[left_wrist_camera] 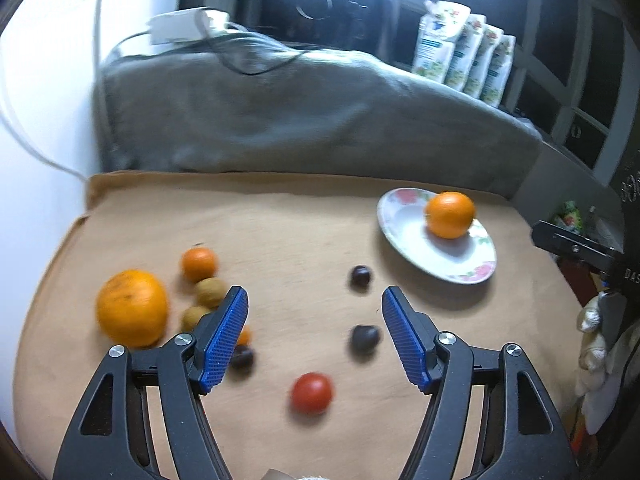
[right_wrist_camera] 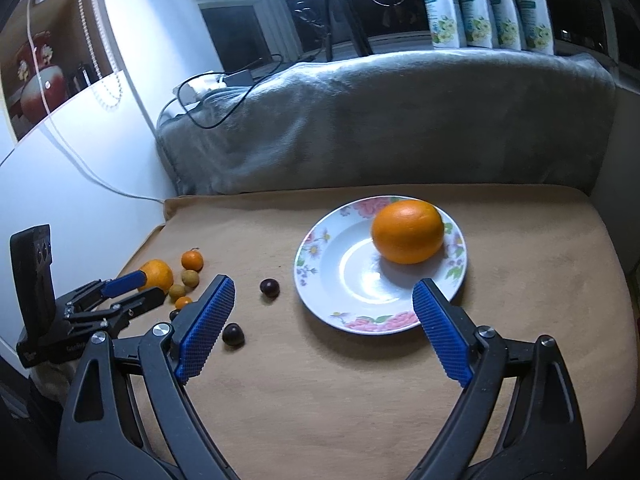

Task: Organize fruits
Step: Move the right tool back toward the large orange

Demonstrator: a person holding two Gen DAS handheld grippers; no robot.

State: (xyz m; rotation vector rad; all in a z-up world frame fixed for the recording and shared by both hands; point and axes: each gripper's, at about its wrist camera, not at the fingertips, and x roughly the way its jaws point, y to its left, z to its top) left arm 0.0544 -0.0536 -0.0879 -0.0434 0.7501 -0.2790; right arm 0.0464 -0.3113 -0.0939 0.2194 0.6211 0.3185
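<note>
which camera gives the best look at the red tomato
The left wrist view. The red tomato lies in plain sight on the tan cloth, low between the open left gripper's jaws, though blurred. The right wrist view does not show it at all.

bare cloth [right_wrist_camera: 360, 400] before plate [right_wrist_camera: 316, 280]; fruit [left_wrist_camera: 132, 308] crowds left.

Black fingers [right_wrist_camera: 440, 332], blue ribbed pads [right_wrist_camera: 204, 324]

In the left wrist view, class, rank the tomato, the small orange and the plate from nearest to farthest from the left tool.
1. Tomato: just below the left tool, between its open fingers.
2. Small orange: up to the left, beside the nuts.
3. Plate: far right, holding a big orange.
</note>
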